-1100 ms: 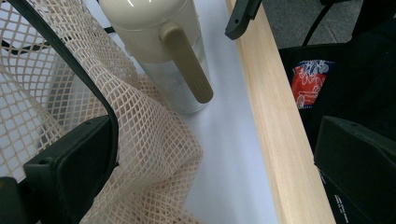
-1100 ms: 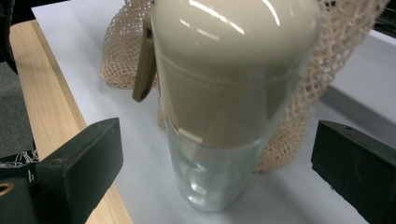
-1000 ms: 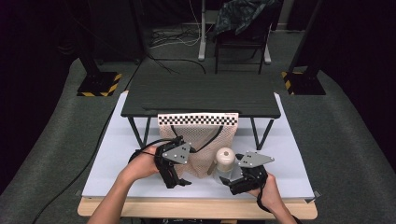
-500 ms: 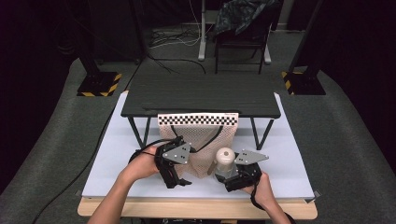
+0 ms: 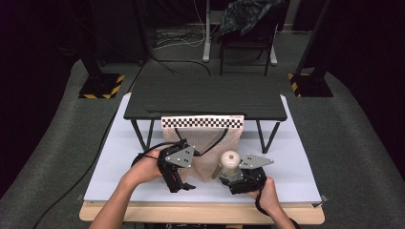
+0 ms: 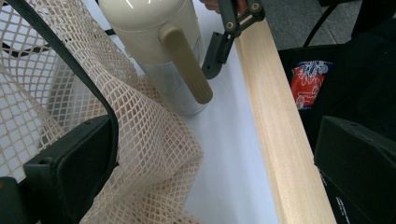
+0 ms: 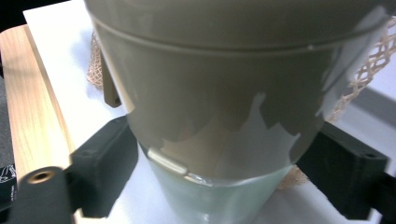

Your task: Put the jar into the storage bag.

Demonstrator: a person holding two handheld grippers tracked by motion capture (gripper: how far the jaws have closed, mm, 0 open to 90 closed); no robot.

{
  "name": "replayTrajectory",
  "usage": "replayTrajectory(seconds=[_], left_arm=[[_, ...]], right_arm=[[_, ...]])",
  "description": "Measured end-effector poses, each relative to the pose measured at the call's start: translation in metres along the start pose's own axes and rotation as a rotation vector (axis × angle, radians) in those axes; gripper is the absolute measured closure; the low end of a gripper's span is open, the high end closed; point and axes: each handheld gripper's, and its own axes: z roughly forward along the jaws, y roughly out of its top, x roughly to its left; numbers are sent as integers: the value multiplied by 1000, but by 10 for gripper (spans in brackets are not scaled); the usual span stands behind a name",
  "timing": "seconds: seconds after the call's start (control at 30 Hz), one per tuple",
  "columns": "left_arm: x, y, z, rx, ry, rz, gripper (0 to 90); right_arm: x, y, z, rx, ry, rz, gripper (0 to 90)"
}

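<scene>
A bottle [image 5: 230, 162] with a cream lid and a clear body stands on the white board, right beside a beige mesh bag [image 5: 205, 143]. My right gripper [image 5: 231, 179] is shut on the bottle [image 7: 210, 116], one jaw on each side of its body. The bag has a checkered top band and hangs from the small black table [image 5: 205, 98]. At the bag's lower left edge, my left gripper [image 5: 179, 183] is open. In the left gripper view, the mesh [image 6: 154, 154] drapes over one of its jaws, and the bottle [image 6: 159, 46] shows its flat cream handle.
The white board [image 5: 296, 162] lies on a wooden table whose front edge [image 6: 275, 116] runs close to both grippers. A black bag strap [image 6: 84, 79] curves over the mesh. A chair [image 5: 246, 28] and floor stands [image 5: 98, 83] are far behind the table.
My right gripper has carried the bottle a little to the left, up against the mesh bag. The left gripper has stayed in place.
</scene>
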Motion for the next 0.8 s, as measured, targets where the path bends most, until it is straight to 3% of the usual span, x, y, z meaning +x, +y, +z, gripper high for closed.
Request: replayTrajectory(seconds=[0.2,0.3,0.5,0.8], left_arm=[[-1,0,0,-3,0,-3,0],[-1,1,-1,-4,2,-3,0],[-1,1,0,0,3,-3,0],[-2,1,-1,4,6,3,0]], right_arm=[[3,2,2,9,3,5,219],[3,1,3,11,-25,3,282],[5,2,1,20,-36,-14,290],[7,3,-3,17,-30,6,292]])
